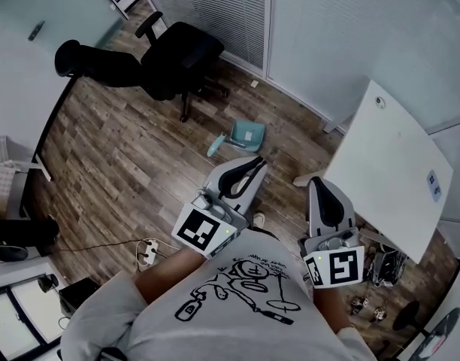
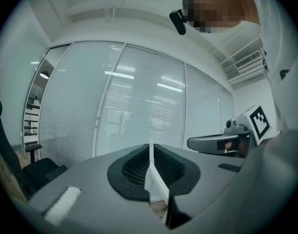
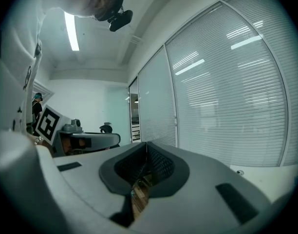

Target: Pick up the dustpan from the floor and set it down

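Observation:
A teal dustpan (image 1: 243, 135) lies on the wooden floor, with its handle pointing left. It appears only in the head view. My left gripper (image 1: 255, 164) hangs just short of the dustpan, well above the floor, and nothing is between its jaws. In the left gripper view the left gripper (image 2: 150, 148) has its pads pressed together and faces the blinds. My right gripper (image 1: 318, 181) is held to the right, beside the table edge. The right gripper (image 3: 147, 148) also has its jaws together and holds nothing. Both point level at the glass wall.
A black office chair (image 1: 170, 55) stands on the floor beyond the dustpan. A white table (image 1: 395, 171) is at the right, with cables and clutter (image 1: 380, 265) under its near end. A power strip (image 1: 147, 253) lies on the floor at the left. Blinds (image 1: 215, 10) cover the glass wall ahead.

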